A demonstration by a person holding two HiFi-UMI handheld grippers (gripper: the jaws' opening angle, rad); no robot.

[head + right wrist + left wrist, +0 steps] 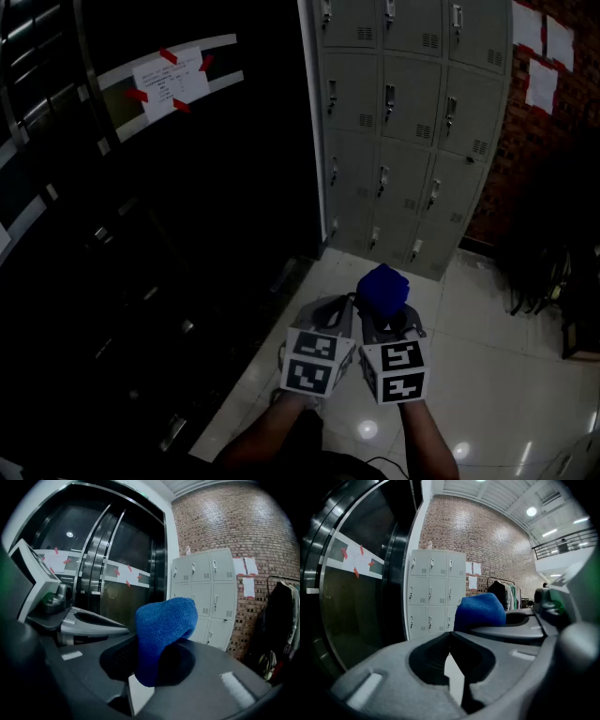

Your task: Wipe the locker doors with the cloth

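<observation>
A bank of grey locker doors [403, 122] stands ahead against the wall, also seen in the left gripper view [436, 595] and the right gripper view [208, 597]. My right gripper [384, 314] is shut on a bunched blue cloth [382, 289], which bulges out from between its jaws [161, 634]. The cloth [480, 611] also shows to the right in the left gripper view. My left gripper [333, 314] is held beside the right one, shut with nothing in it [450, 639]. Both are well short of the lockers.
Dark glass doors with a taped paper notice [169, 84] fill the left side. A brick wall with white sheets [539, 56] lies right of the lockers. Dark clothing on a rack [553, 253] stands at right. The floor is glossy light tile [478, 347].
</observation>
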